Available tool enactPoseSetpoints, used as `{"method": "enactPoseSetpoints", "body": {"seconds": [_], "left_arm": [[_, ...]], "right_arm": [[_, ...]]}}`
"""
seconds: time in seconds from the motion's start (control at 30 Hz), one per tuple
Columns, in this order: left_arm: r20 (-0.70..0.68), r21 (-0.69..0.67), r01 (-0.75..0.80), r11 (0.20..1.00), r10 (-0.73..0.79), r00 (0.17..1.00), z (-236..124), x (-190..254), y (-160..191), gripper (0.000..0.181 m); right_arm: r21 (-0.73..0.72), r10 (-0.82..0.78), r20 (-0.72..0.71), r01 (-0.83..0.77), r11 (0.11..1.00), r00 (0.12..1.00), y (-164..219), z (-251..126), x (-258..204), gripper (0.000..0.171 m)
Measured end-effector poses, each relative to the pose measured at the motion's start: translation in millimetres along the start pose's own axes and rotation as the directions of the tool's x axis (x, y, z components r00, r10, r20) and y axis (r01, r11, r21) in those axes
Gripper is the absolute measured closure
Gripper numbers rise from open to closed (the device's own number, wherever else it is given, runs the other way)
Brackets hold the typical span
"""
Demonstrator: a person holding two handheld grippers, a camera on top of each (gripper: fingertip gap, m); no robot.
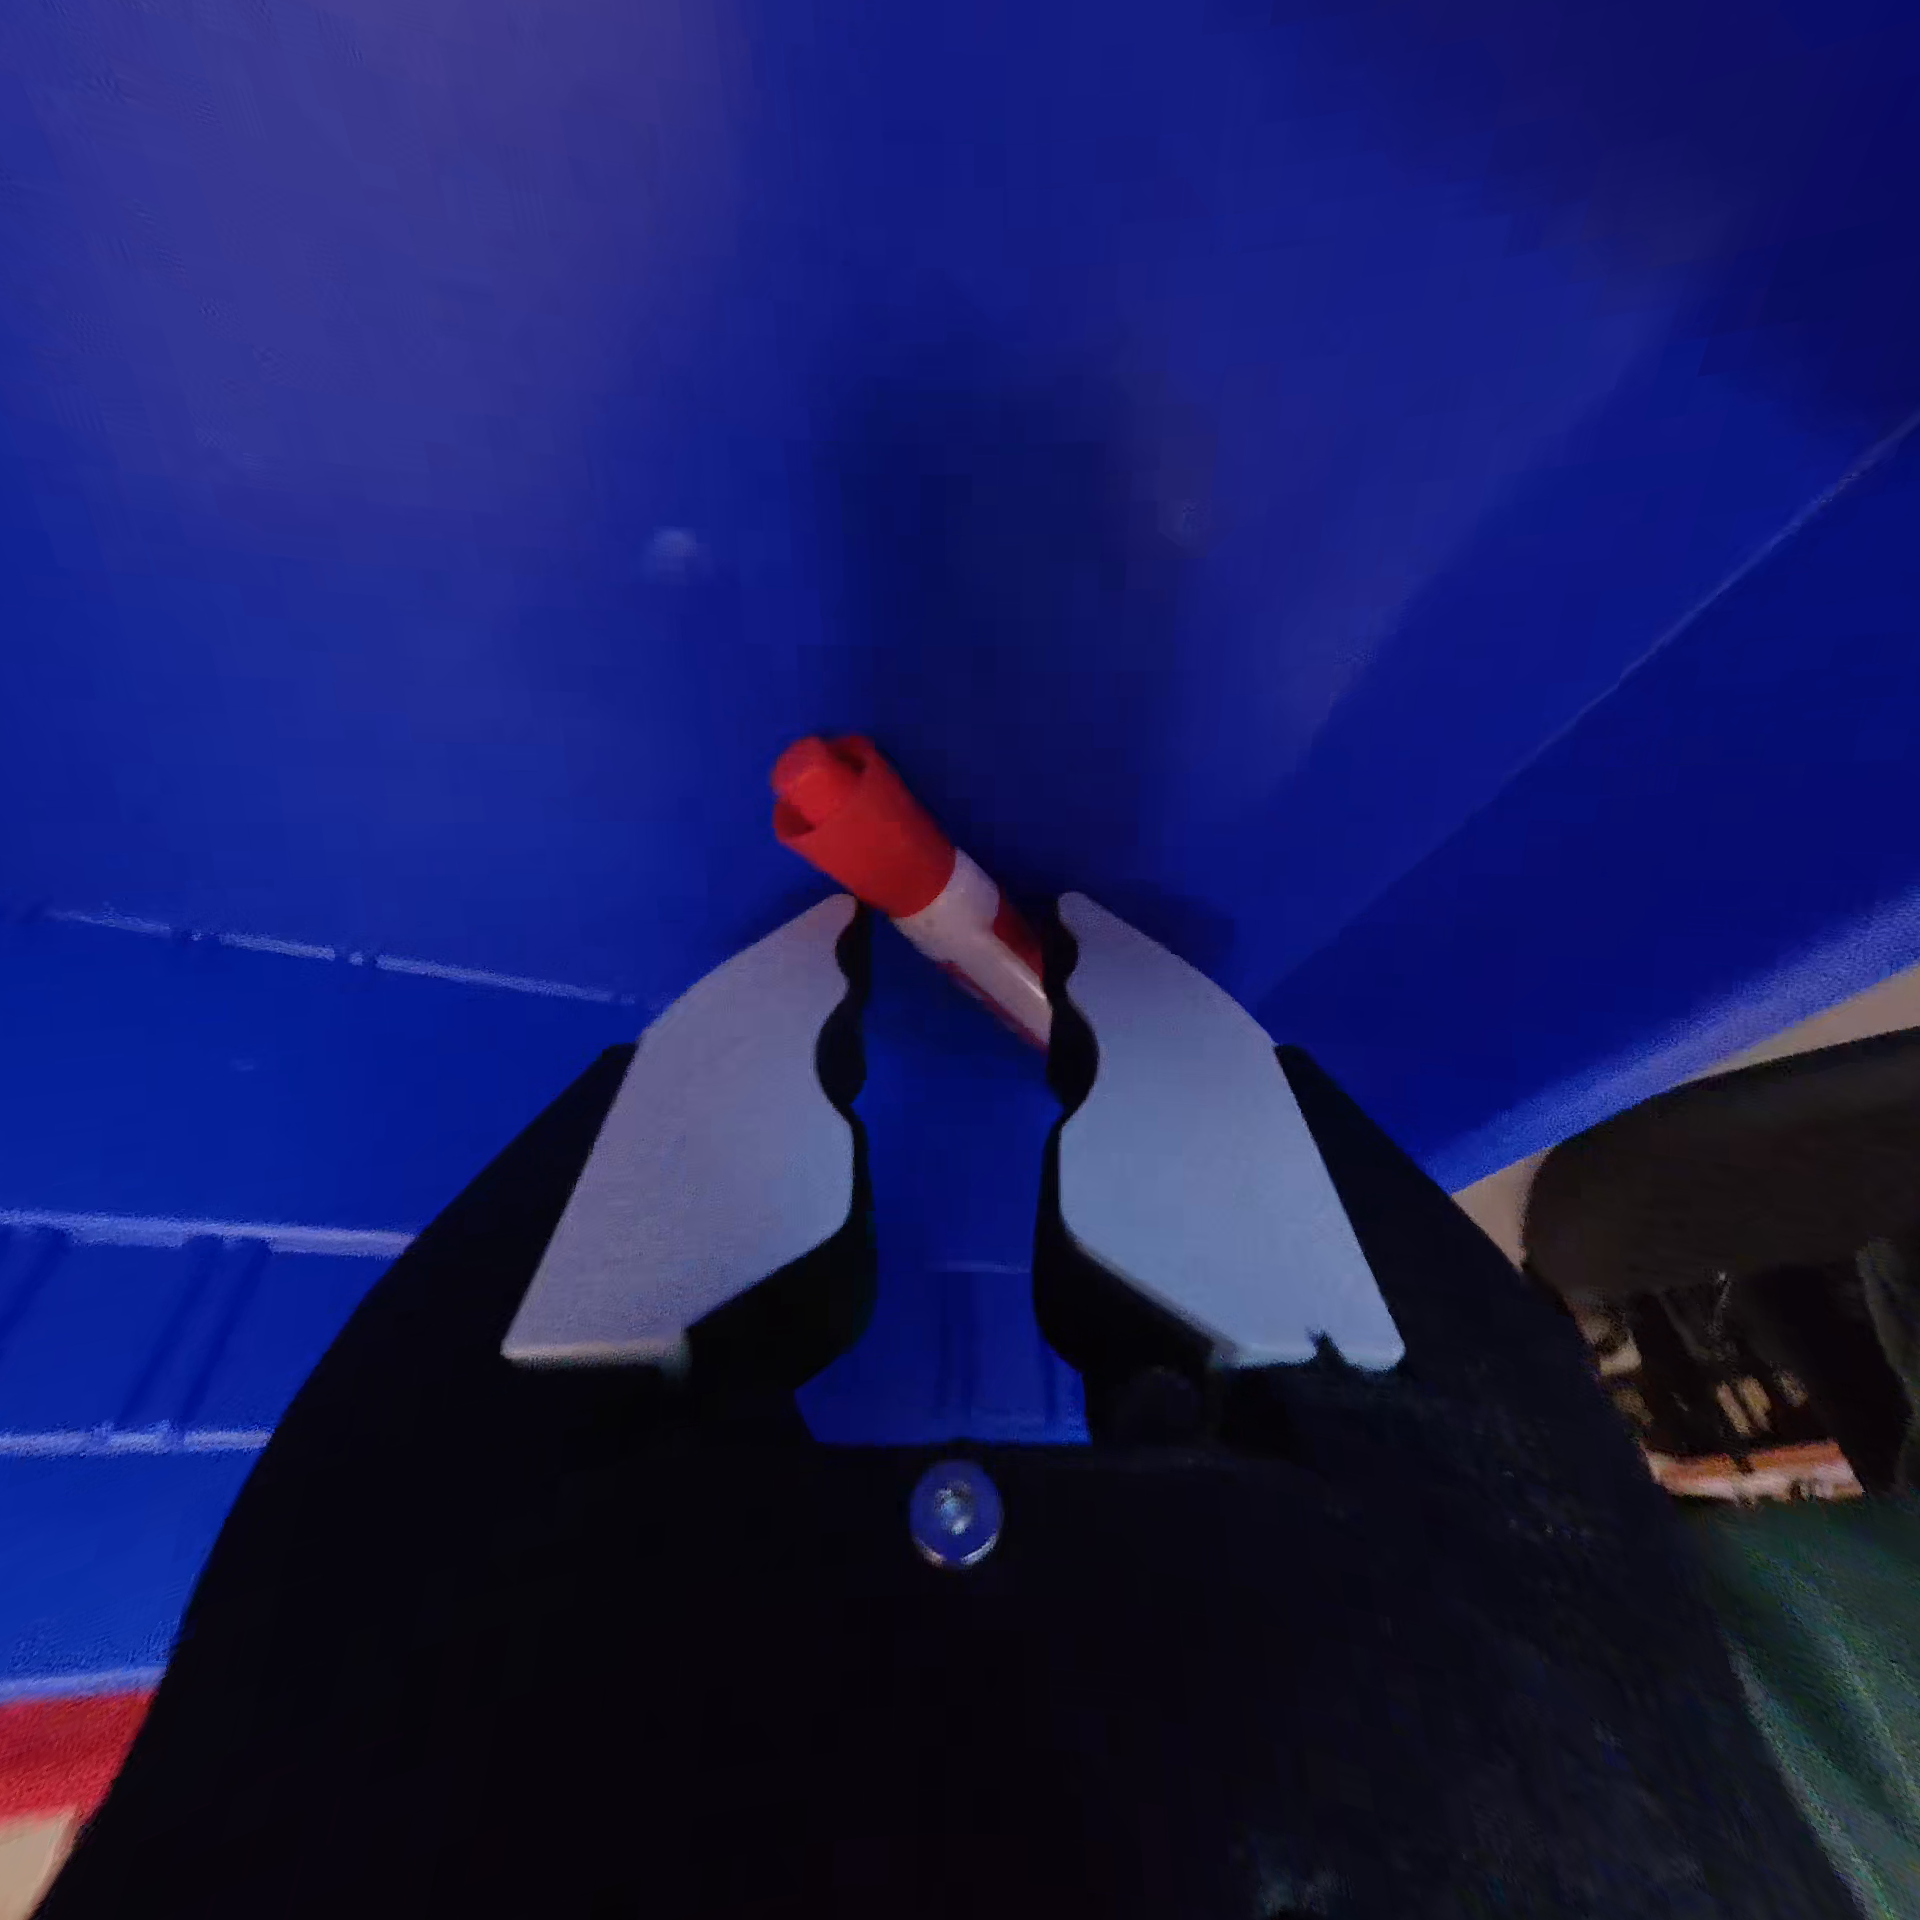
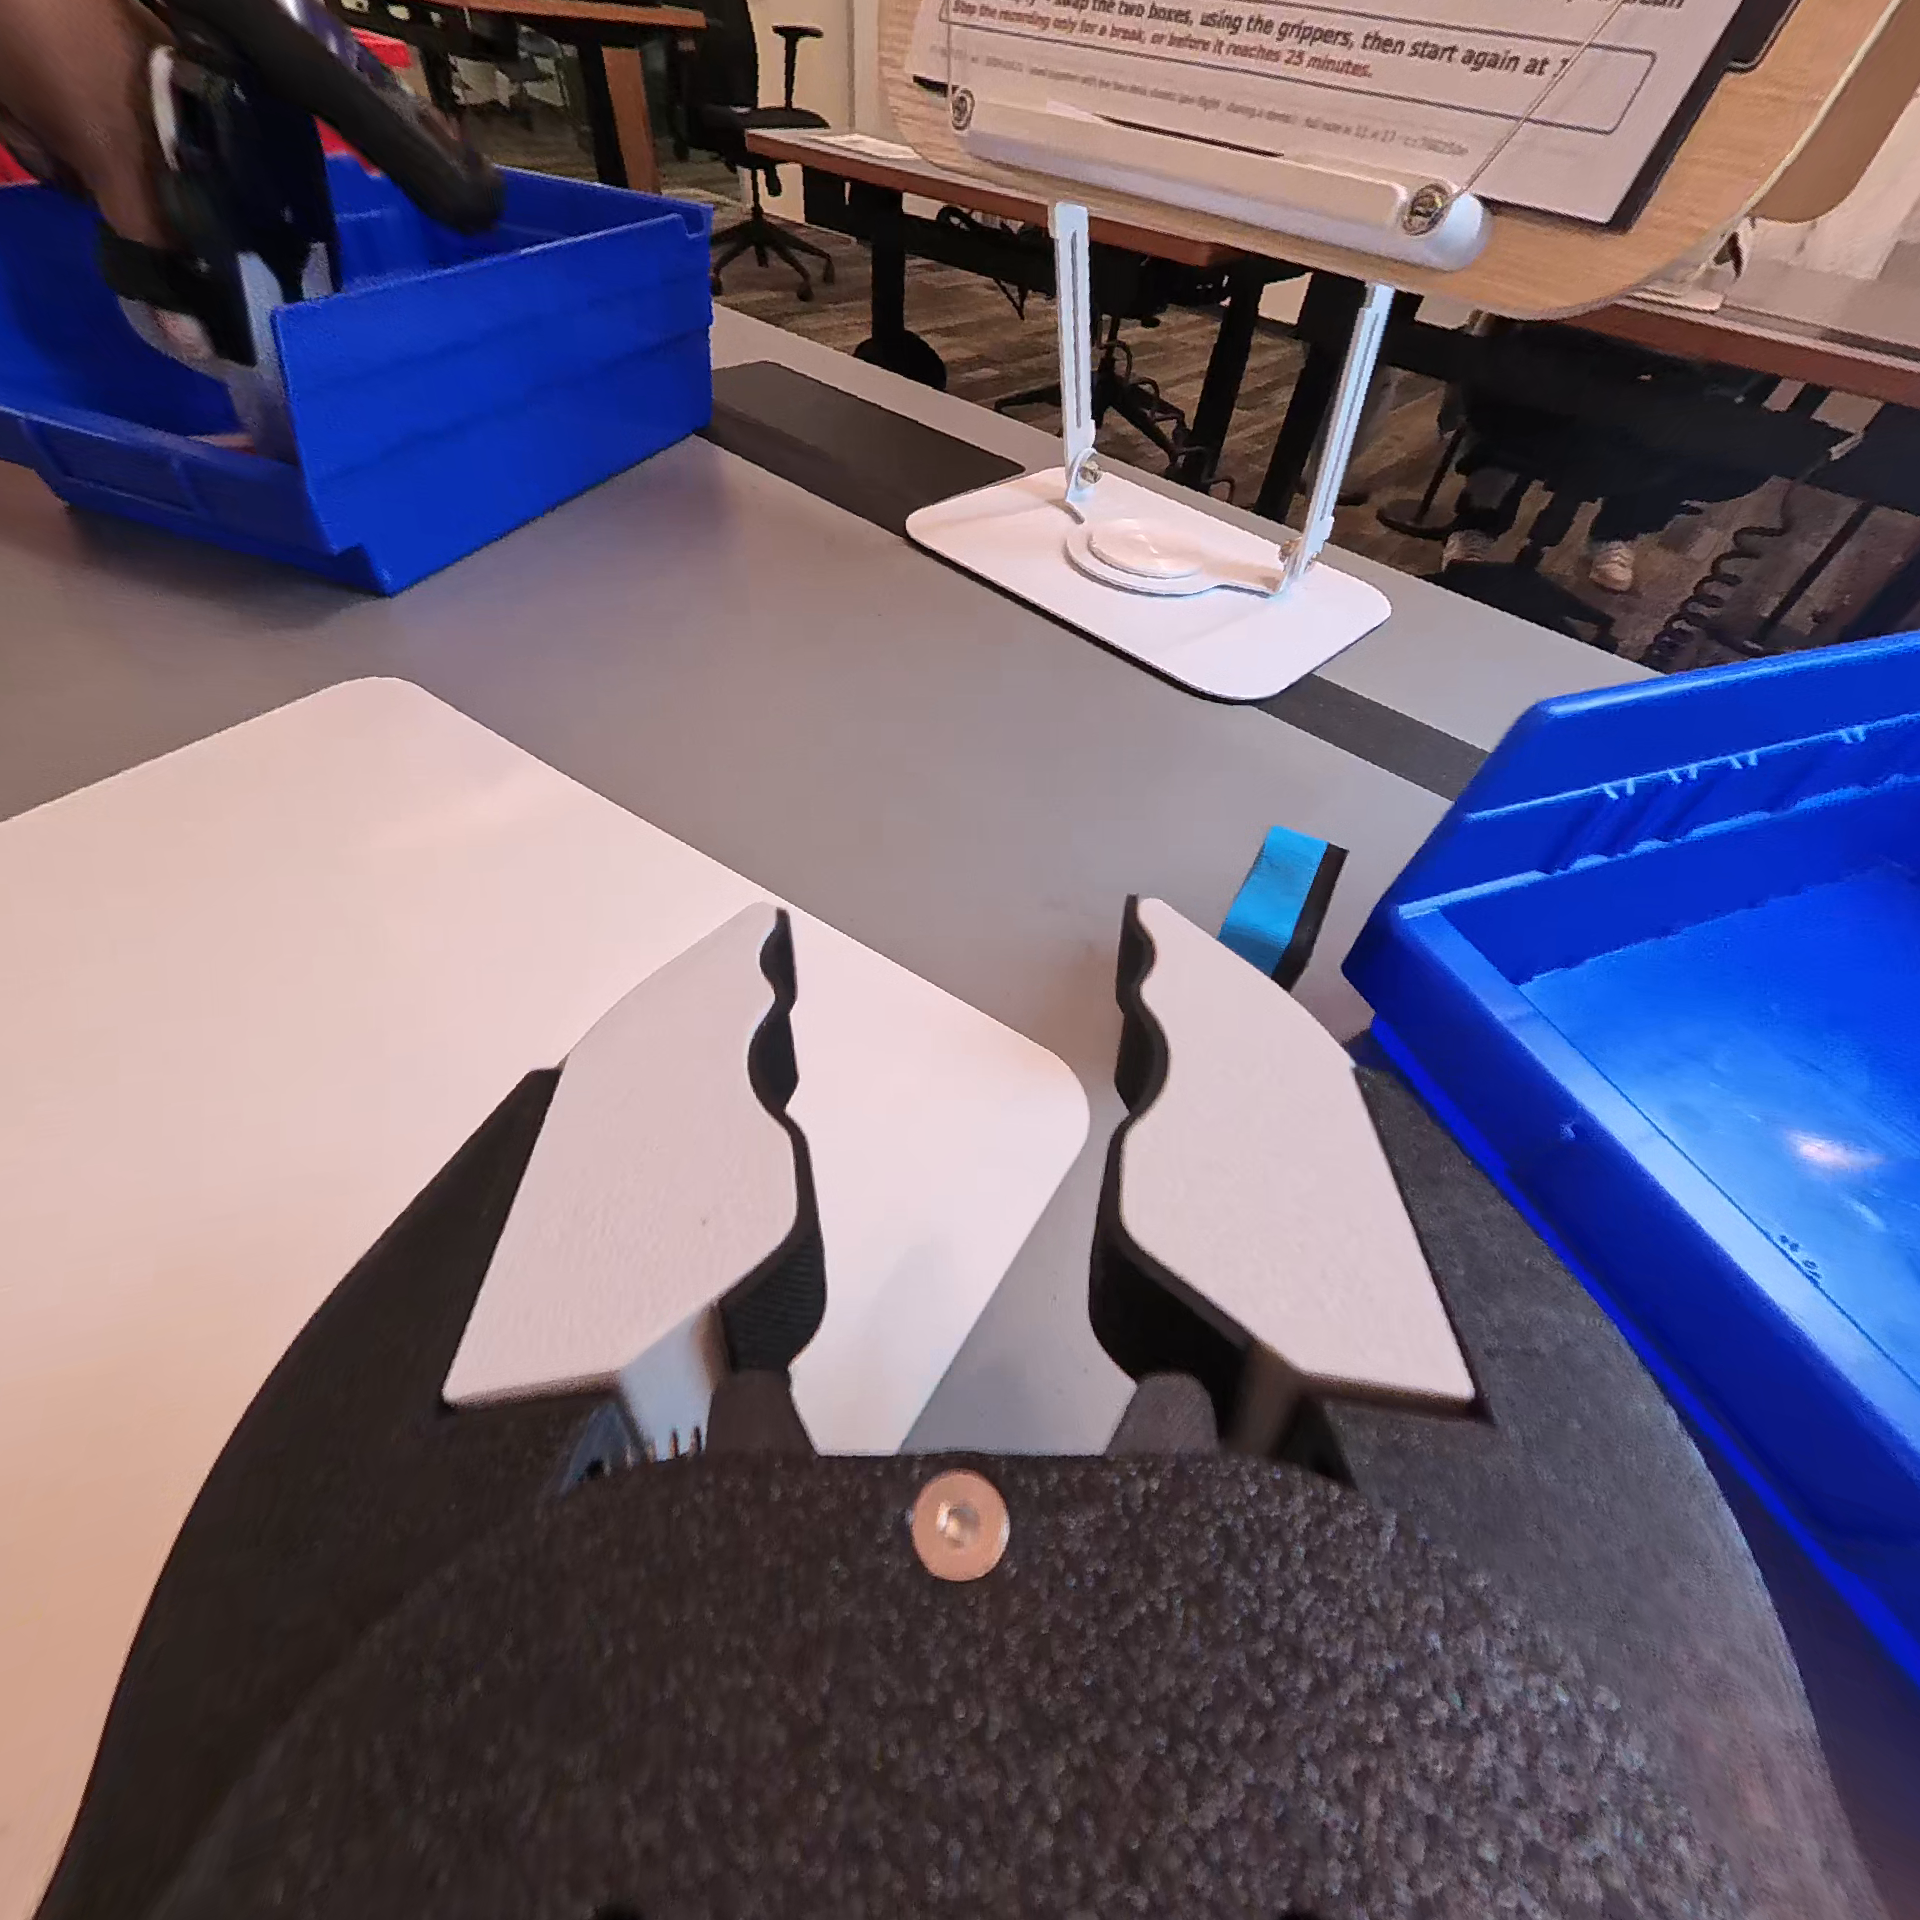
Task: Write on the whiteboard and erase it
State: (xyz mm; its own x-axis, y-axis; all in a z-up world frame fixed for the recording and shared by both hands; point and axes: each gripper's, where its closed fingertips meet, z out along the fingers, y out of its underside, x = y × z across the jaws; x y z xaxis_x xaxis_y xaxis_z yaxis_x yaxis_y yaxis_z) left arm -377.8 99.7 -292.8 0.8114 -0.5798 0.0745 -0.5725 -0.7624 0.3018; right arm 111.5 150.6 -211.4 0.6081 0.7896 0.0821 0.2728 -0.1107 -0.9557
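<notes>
**Marker in left bin, whiteboard on tabletop**

Inside the left blue bin [image 1: 416, 520], I see one marker [image 1: 914, 883] with a red cap and white barrel, lying tilted between my left tool's [image 1: 956, 925] parted fingers, ungripped. On the grey tabletop [image 2: 831, 727] lies one blank white whiteboard [image 2: 312, 935]. My right tool [image 2: 956, 925] hangs above it, spread and empty. I count two blue bins, the second [image 2: 1662, 1039] beside one blue-and-black eraser [image 2: 1283, 904].
</notes>
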Motion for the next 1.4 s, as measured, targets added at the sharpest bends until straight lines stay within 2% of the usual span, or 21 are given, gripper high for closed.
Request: {"method": "enactPoseSetpoints", "body": {"seconds": [0.07, 0.2, 0.3, 0.37, 0.43, 0.47, 0.5, 0.6, 0.63, 0.7, 0.77, 0.8, 0.87, 0.97, 1.0, 1.03, 1.1, 1.2, 1.27, 1.33, 1.4], "left_arm": [[-0.033, 0.105, -0.008, 0.994, 0.012, 0.999, -9, 8, -13, 0.159], [0.002, 0.226, -0.001, 0.974, 0.0, 1.0, -33, 0, -19, 0.158], [-0.023, 0.239, 0.013, 0.971, -0.008, 1.0, -39, -2, -15, 0.149], [-0.023, 0.224, 0.008, 0.974, -0.003, 1.0, -31, -3, -16, 0.15], [-0.026, 0.156, -0.006, 0.988, 0.01, 1.0, -15, -2, -14, 0.142], [-0.016, 0.123, -0.017, 0.992, 0.019, 1.0, -7, -3, -13, 0.143], [0.008, 0.099, -0.027, 0.995, 0.026, 1.0, -2, -5, -13, 0.157], [0.017, 0.158, -0.064, 0.985, 0.062, 0.998, -7, -4, -25, 0.162], [0.082, 0.173, -0.086, 0.981, 0.073, 0.994, -11, -10, -28, 0.162], [0.124, 0.286, -0.137, 0.948, 0.106, 0.987, -32, -3, -37, 0.162], [0.177, 0.519, -0.188, 0.834, 0.111, 0.978, -80, 13, -50, 0.163], [0.202, 0.648, -0.219, 0.729, 0.113, 0.973, -111, 26, -54, 0.163], [0.227, 0.848, -0.278, 0.451, 0.166, 0.96, -171, 71, -50, 0.163], [0.229, 0.97, -0.243, 0.023, 0.254, 0.94, -230, 150, -31, 0.163], [0.227, 0.974, -0.211, -0.087, 0.313, 0.922, -237, 180, -27, 0.163], [0.232, 0.97, -0.186, -0.154, 0.381, 0.895, -235, 209, -25, 0.163], [0.243, 0.962, -0.151, -0.227, 0.468, 0.85, -221, 254, -36, 0.163], [0.179, 0.961, -0.007, -0.276, 0.603, 0.777, -197, 301, -61, 0.163], [0.105, 0.942, 0.139, -0.305, 0.663, 0.741, -195, 313, -70, 0.163], [0.053, 0.942, 0.197, -0.272, 0.7, 0.712, -185, 318, -78, 0.163], [0.048, 0.93, 0.232, -0.284, 0.721, 0.692, -178, 321, -73, 0.163]], "right_arm": [[0.003, -0.006, 0.007, 0.006, 1.0, 1.0, -1, 0, -2, 0.111], [0.008, -0.011, 0.009, 0.011, 1.0, 1.0, -3, -2, -4, 0.112], [0.011, -0.014, 0.003, 0.014, 1.0, 1.0, -4, -3, -4, 0.112], [0.012, -0.019, -0.003, 0.019, 1.0, 1.0, -4, -5, -3, 0.112], [0.007, -0.024, -0.012, 0.024, 1.0, 1.0, -3, -6, -2, 0.113], [0.003, -0.023, -0.015, 0.023, 1.0, 1.0, -2, -6, -1, 0.113], [-0.002, -0.019, -0.017, 0.019, 1.0, 1.0, 0, -6, 0, 0.113], [-0.004, -0.011, -0.017, 0.011, 1.0, 1.0, 1, -4, 1, 0.113], [-0.001, -0.015, -0.017, 0.015, 1.0, 1.0, 1, -4, 0, 0.113], [0.008, -0.029, -0.02, 0.029, 1.0, 0.999, -1, -4, -1, 0.113], [0.019, -0.037, -0.015, 0.038, 0.999, 0.999, -3, -3, -3, 0.113], [0.024, -0.038, -0.009, 0.039, 0.999, 0.999, -4, -2, -5, 0.113], [0.031, -0.047, 0.007, 0.046, 0.998, 0.999, -7, 0, -12, 0.112], [0.049, -0.1, 0.055, 0.097, 0.994, 0.994, -17, 6, -34, 0.111], [0.065, -0.117, 0.086, 0.112, 0.992, 0.989, -23, 8, -47, 0.111], [0.081, -0.133, 0.119, 0.124, 0.989, 0.984, -31, 9, -61, 0.111], [0.117, -0.155, 0.193, 0.134, 0.984, 0.969, -49, 12, -91, 0.112], [0.131, -0.145, 0.354, 0.104, 0.986, 0.924, -68, 15, -144, 0.108], [0.119, -0.121, 0.465, 0.074, 0.99, 0.877, -71, 20, -180, 0.104], [0.117, -0.095, 0.544, 0.037, 0.993, 0.834, -68, 26, -208, 0.105], [0.089, -0.057, 0.593, 0.005, 0.996, 0.803, -59, 31, -227, 0.111]]}}
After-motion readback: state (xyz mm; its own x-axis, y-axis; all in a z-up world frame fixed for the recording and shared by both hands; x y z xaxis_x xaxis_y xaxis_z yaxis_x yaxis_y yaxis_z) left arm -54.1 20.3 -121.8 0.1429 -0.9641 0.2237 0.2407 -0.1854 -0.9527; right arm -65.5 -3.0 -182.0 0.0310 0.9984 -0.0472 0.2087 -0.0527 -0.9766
